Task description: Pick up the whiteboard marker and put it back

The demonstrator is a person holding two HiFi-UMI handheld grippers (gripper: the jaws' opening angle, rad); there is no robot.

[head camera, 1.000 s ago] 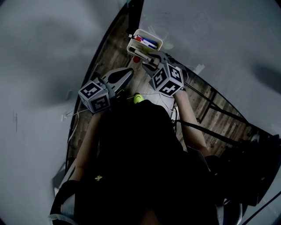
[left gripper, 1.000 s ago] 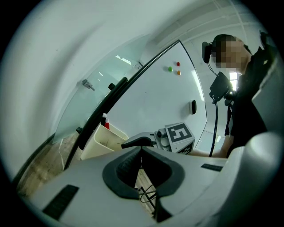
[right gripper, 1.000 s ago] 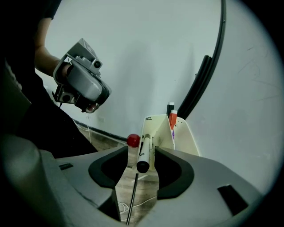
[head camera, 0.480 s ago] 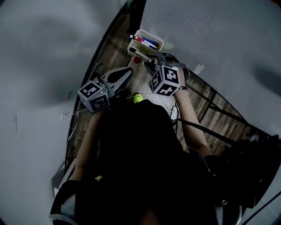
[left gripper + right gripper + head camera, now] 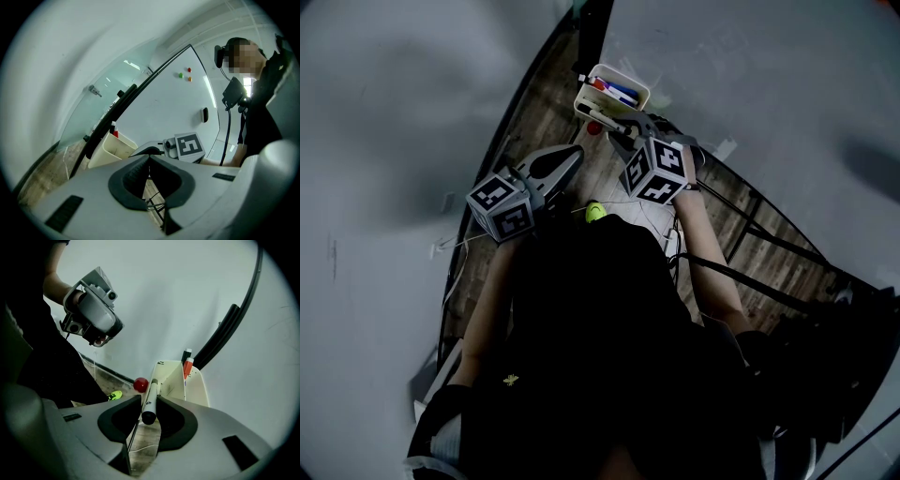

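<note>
A white whiteboard marker [image 5: 151,397] with a black cap lies along the jaws of my right gripper [image 5: 149,404], cap end towards the camera. The jaws have just been closing and now press on the marker from both sides. Its far end points at a cream tray [image 5: 174,380] that holds a red-capped marker [image 5: 187,367] and others. From the head view, my right gripper [image 5: 621,133] sits just below that tray [image 5: 586,99]. My left gripper [image 5: 576,153] hangs to the left, jaws shut and empty, as the left gripper view [image 5: 150,158] also shows.
A red ball [image 5: 140,384] lies beside the tray, and a yellow-green object [image 5: 595,211] lies on the wooden floor nearer the person. A whiteboard [image 5: 168,108] with small coloured magnets [image 5: 184,74] stands behind. A dark frame bar [image 5: 224,333] runs up beside the tray.
My right gripper has rolled slightly, its marker cube turning. The left gripper has kept still.
</note>
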